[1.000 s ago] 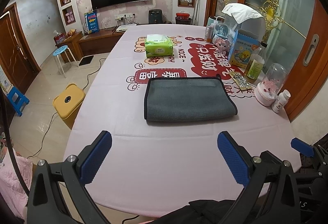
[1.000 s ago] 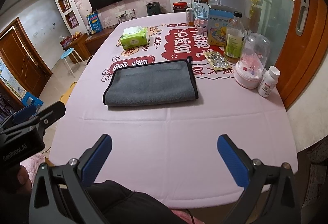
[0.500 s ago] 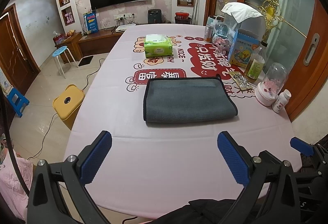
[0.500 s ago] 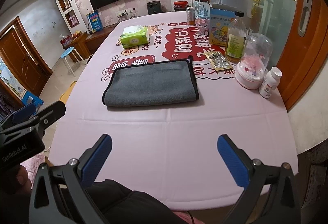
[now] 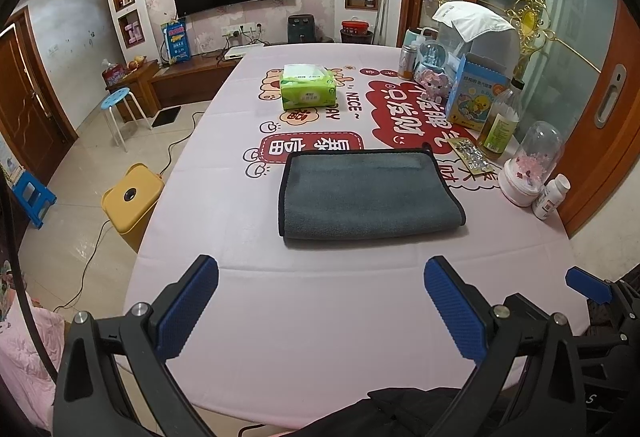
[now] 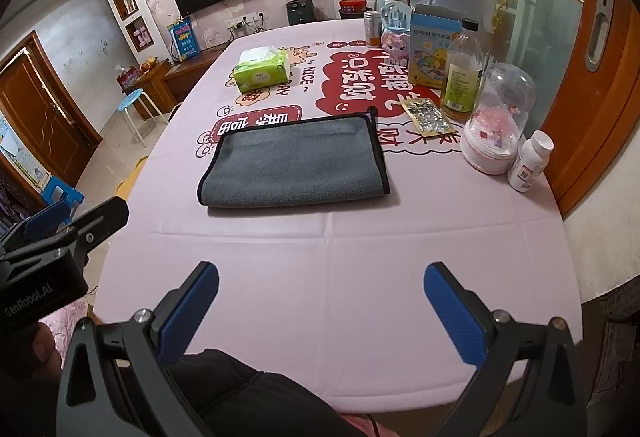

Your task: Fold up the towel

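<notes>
A grey towel with black trim [image 5: 368, 193] lies flat, folded over on itself, on the pink tablecloth [image 5: 320, 309]; it also shows in the right wrist view [image 6: 294, 163]. My left gripper [image 5: 320, 305] is open and empty, held back near the table's front edge, well short of the towel. My right gripper [image 6: 320, 309] is also open and empty, likewise near the front edge. The left gripper's body shows at the left of the right wrist view [image 6: 52, 237].
A green tissue pack [image 5: 307, 85] sits beyond the towel. Along the right side stand a box [image 5: 476, 93], a bottle [image 5: 500, 125], a glass dome [image 5: 532, 165], a white pill bottle [image 5: 552, 197] and a foil blister pack [image 5: 470, 157]. A yellow stool [image 5: 130, 197] stands left of the table.
Both grippers stay open near the front edge; the views have shifted only slightly. The towel has not moved.
</notes>
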Demonstrator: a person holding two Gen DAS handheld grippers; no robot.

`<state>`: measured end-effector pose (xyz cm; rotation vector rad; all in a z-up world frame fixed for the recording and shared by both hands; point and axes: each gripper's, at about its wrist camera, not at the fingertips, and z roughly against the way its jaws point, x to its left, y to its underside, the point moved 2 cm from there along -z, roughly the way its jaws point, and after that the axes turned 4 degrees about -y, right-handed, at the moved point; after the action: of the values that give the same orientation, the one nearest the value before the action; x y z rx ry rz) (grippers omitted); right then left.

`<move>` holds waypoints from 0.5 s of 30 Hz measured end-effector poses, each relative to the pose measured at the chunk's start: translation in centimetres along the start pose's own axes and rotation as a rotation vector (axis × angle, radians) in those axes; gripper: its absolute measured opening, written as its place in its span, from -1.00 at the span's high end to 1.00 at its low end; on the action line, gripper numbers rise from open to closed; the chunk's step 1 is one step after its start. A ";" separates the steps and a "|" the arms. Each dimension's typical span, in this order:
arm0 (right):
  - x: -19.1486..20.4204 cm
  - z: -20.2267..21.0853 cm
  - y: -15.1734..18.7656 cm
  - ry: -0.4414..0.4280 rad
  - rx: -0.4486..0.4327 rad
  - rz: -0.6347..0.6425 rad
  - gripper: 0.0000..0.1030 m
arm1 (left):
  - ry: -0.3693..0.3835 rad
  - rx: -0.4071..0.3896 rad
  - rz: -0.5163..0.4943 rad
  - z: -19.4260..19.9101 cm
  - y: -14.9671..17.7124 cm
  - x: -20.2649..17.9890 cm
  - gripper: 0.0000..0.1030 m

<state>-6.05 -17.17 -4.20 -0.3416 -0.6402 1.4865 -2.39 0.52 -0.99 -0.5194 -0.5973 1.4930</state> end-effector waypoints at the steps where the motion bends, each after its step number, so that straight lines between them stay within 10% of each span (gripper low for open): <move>1: 0.0 0.0 0.0 0.000 0.000 -0.001 -0.99 | 0.000 0.001 0.000 0.0 0.0 0.0 -0.99; 15: 0.1 -0.3 -0.2 -0.003 0.007 -0.002 -0.99 | -0.002 0.009 -0.001 0.2 0.5 -0.1 -0.99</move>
<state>-5.72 -17.07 -4.33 -0.3339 -0.6373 1.4870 -2.89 0.43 -1.16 -0.5112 -0.5922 1.4941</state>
